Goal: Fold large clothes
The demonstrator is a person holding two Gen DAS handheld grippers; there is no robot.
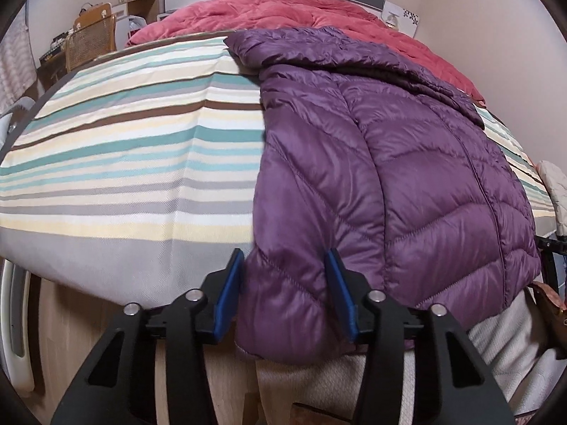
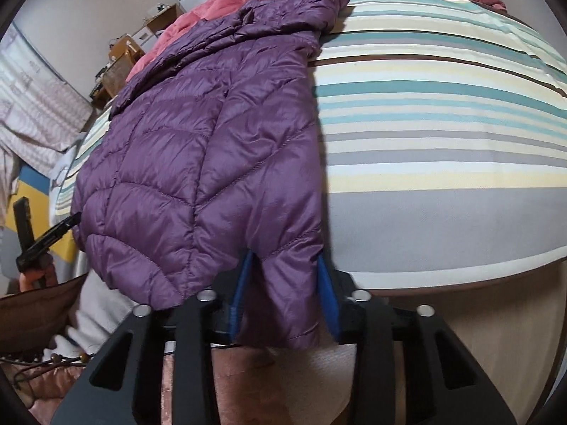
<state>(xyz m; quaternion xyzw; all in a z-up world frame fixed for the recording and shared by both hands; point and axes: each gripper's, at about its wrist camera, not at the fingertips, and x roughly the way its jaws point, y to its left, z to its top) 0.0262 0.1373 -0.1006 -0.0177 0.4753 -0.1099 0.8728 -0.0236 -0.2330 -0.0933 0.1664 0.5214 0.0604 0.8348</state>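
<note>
Nearest in the left wrist view, the left gripper [image 1: 285,283] stands at the near edge of the bed with its jaws spread apart, one blue pad on either side of a hem corner of the purple jacket [image 1: 389,177]. The pads do not look pressed into the cloth, so the jaws are open around it, not yet clamped. In the right wrist view the right gripper [image 2: 285,283] is placed the same way at the other hem corner of the jacket [image 2: 198,163]: the jaws are spread, the cloth hangs between them, and there is no clear sign of a pinch.

The jacket lies flat on the striped sheet [image 1: 124,148], with its hem hanging slightly over the near edge of the bed and its collar or hood end pointing toward the far edge. Beyond it, a red quilt [image 1: 283,14] is bunched against the headboard. A wicker chair [image 1: 90,40] and a desk stand off the far left corner of the bed.

The step in hand seems to be taking hold of the two bottom corners for a fold. The next move likely calls for closing both jaws firmly on the puffy hem, then lifting both corners together and carrying them toward the collar. The slick quilted fabric may slip out of a shallow grip.
</note>
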